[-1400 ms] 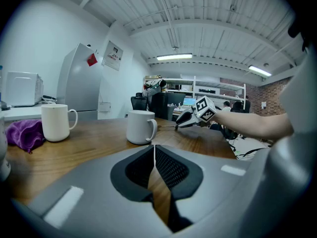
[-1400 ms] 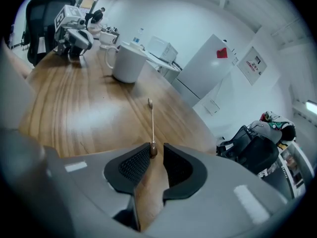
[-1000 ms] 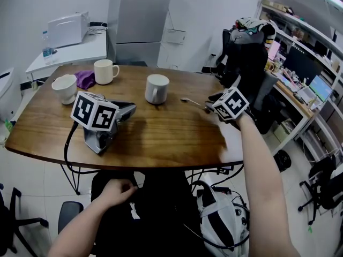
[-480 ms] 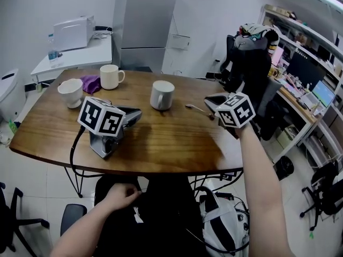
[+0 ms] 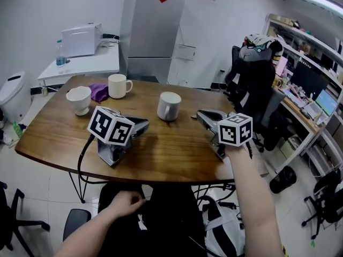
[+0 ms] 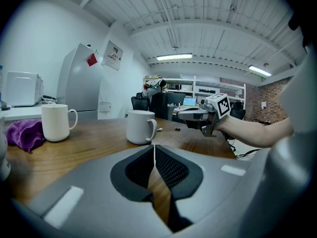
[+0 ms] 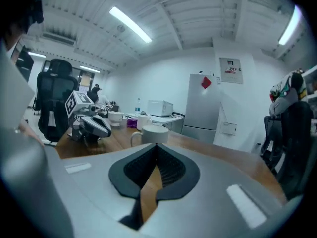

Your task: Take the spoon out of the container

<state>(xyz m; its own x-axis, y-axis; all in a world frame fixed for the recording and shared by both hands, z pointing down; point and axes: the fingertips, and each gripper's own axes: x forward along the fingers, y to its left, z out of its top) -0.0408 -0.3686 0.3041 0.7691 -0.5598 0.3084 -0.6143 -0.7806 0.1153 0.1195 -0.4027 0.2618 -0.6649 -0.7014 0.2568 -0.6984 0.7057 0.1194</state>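
Lying on table, left gripper — right gripper held, fingers together

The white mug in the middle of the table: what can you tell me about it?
The mug is plain white and glossy, ceramic by the look, with straight sides and one loop handle turned toward the table's near edge. It stands upright on the wooden table and touches nothing else. Nothing sticks out of its top.

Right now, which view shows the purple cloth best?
Head view: the purple cloth shows clearly from above. Left gripper view has it side-on, at the left edge. Right gripper view shows only a distant purple speck.
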